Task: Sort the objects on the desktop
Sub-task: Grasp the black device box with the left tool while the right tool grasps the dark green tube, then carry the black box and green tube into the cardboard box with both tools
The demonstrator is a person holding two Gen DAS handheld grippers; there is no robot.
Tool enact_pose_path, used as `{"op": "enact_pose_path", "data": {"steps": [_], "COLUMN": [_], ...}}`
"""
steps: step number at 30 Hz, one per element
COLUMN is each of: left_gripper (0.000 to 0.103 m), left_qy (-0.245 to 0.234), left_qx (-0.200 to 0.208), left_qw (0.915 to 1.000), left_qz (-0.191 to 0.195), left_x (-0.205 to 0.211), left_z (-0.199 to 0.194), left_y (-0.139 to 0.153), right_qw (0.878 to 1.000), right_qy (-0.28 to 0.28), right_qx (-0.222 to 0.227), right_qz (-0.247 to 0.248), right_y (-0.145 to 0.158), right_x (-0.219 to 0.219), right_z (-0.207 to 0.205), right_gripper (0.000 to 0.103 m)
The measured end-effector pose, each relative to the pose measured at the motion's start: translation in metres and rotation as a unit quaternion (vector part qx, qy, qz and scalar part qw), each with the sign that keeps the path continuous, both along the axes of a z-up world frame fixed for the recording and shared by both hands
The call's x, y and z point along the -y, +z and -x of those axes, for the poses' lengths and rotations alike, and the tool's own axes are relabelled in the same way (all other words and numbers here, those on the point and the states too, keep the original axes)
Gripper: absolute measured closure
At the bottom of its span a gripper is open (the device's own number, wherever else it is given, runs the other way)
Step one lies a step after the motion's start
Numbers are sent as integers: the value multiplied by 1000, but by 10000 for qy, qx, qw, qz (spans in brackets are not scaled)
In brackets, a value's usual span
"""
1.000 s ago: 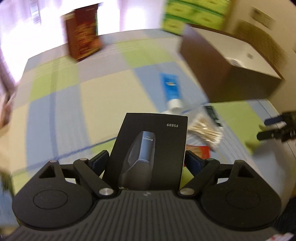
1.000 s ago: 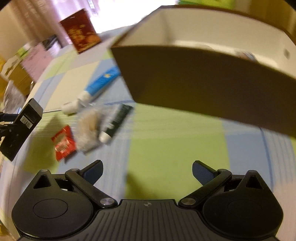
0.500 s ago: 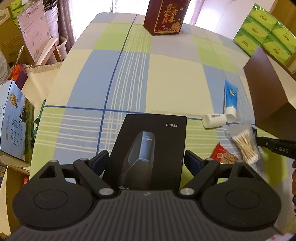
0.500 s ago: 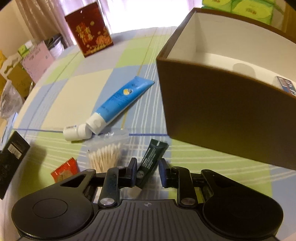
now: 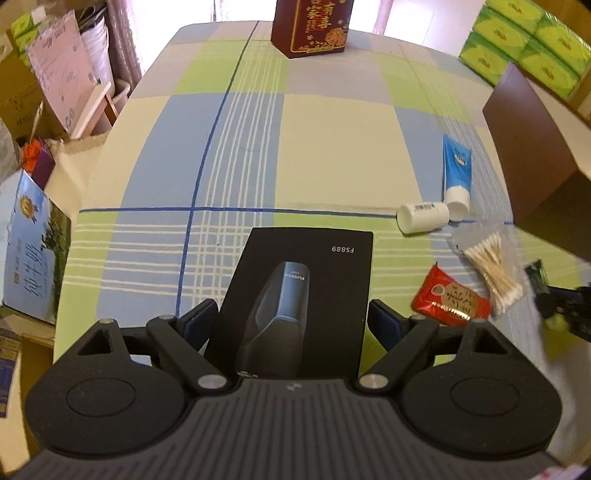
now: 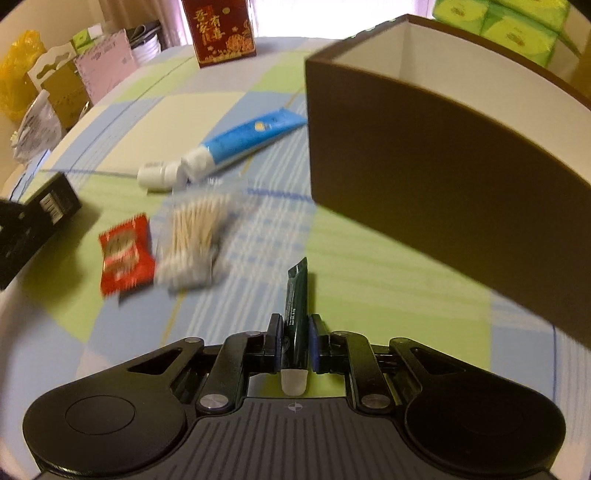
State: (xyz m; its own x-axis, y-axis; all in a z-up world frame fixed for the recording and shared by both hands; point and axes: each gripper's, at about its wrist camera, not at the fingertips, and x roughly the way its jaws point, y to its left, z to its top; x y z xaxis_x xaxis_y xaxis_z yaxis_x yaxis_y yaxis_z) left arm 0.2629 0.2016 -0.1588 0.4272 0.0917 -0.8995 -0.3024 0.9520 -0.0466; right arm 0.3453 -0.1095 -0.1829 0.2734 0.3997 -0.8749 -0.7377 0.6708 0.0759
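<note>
Right gripper (image 6: 294, 345) clamped on dark green tube (image 6: 297, 314); left gripper (image 5: 291, 321) holds black carton (image 5: 295, 295).
Lift tube straight, clear brown box (image 6: 443, 177) wall, release inside.

Black box (image 5: 306, 280) reads "FS889", upside down in the left wrist view; the shaver pictured on it carries a small brand word starting "FLY", rest unclear. Red gift box (image 6: 223, 31) at the far table edge bears gold Chinese characters, too blurred to read surely. Blue carton (image 5: 31, 254) left of the table has large Chinese characters. Dark green tube (image 6: 297, 314) shows tiny white print, unreadable. Red sachet (image 5: 451, 298) right of the black box has gold characters, illegible.
</note>
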Motion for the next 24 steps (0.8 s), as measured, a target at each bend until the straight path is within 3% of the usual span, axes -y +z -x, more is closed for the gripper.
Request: {"op": "enact_pose_path", "data": {"steps": [7, 13, 16, 18, 19, 24], "left_gripper": [19, 20, 20, 21, 21, 21], "left_qy": [-174, -420, -447, -401, -398, -473], "left_qx": [-180, -233, -225, -216, -222, -234], "left_qw": [9991, 9952, 9940, 9945, 9944, 9942], "left_qz": [-348, -850, -978, -947, -958, -938], "left_x": [25, 44, 49, 50, 52, 63], "left_z": [1, -1, 0, 3, 4, 14], "left_y": [-14, -21, -22, -22, -22, -21], "right_qw": [9999, 9995, 9991, 9992, 9992, 9995], "right_qy": [-101, -80, 4, 23, 65, 125], "right_qx": [126, 310, 409, 379, 369, 227], "right_qz": [12, 39, 94, 117, 144, 176], "right_y": [4, 4, 3, 4, 5, 7], "right_x": [19, 18, 18, 19, 20, 32], "right_z": [14, 15, 20, 21, 22, 32], "right_gripper": [90, 69, 70, 80, 90, 90]}}
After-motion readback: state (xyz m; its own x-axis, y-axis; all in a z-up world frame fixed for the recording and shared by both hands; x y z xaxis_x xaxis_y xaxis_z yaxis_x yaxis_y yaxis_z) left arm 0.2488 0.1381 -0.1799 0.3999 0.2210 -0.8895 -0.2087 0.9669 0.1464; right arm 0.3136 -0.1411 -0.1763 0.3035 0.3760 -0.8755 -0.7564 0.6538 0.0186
